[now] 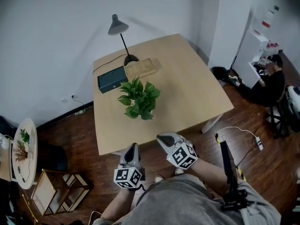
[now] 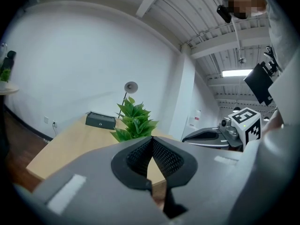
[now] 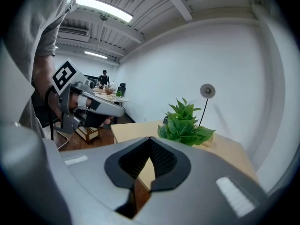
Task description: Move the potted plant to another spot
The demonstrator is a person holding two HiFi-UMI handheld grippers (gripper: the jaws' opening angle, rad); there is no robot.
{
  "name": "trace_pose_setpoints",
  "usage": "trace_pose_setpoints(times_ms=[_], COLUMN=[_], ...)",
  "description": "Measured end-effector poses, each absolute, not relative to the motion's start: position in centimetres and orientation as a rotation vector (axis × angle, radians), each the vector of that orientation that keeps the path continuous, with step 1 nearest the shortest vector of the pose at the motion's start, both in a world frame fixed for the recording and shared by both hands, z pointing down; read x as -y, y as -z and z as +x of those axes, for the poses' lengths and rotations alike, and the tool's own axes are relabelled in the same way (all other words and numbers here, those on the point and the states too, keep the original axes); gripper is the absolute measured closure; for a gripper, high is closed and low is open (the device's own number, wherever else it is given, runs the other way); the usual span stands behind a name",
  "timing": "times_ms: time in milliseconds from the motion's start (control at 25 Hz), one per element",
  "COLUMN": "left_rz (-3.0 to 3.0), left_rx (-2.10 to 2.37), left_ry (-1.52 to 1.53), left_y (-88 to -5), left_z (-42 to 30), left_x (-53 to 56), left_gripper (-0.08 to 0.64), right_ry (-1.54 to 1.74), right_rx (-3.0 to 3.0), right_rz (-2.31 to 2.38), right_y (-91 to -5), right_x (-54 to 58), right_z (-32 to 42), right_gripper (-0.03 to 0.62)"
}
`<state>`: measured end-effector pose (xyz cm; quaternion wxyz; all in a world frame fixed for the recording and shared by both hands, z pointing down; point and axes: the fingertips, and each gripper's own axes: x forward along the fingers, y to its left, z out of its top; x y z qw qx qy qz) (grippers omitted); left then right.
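Note:
The potted plant [image 1: 138, 99] with broad green leaves stands near the middle of the light wooden table [image 1: 197, 90]; its pot is hidden under the foliage. The plant [image 2: 135, 121] shows ahead in the left gripper view, and the plant [image 3: 184, 123] ahead in the right gripper view. Both grippers hover off the table's near edge, short of the plant. My left gripper [image 1: 132, 149] has its jaws closed together, empty. My right gripper [image 1: 165, 140] is shut too, with nothing between its pads.
A dark green box [image 1: 112, 79], a wooden tray [image 1: 142, 68] and a desk lamp [image 1: 120, 34] stand at the table's far side. A round side table [image 1: 26, 149] and a wooden rack [image 1: 58, 189] are at left. A seated person [image 1: 267, 83] is at far right.

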<state>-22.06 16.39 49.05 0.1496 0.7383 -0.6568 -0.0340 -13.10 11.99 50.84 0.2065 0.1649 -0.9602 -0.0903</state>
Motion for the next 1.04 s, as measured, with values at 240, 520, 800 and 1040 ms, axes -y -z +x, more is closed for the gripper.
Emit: trace_pose_setpoints(times_ms=[240, 520, 800, 1040], left_rz=[2.118, 2.136, 2.128, 2.18], left_rx=[1.892, 1.87, 1.93, 1.943], left_ry=[0.108, 0.105, 0.087, 0.092], left_y=[-49.1, -49.0, -48.5, -47.7], left_z=[-22.0, -21.3, -20.3, -18.4], left_x=[-17.3, -16.8, -15.8, -14.6], left_gripper=[0.566, 0.566, 0.566, 0.566], right_ry=[0.246, 0.229, 0.226, 0.238], right_rx=[2.666, 2.661, 2.666, 2.669], right_rz=[0.473, 0.506, 0.548, 0.569], right_y=[-51.0, -50.9, -50.4, -50.1], right_x=[-12.4, -12.0, -10.8, -9.8], right_z=[-12.4, -11.5, -10.5, -9.7], right_gripper=[0.586, 0.586, 0.586, 0.586])
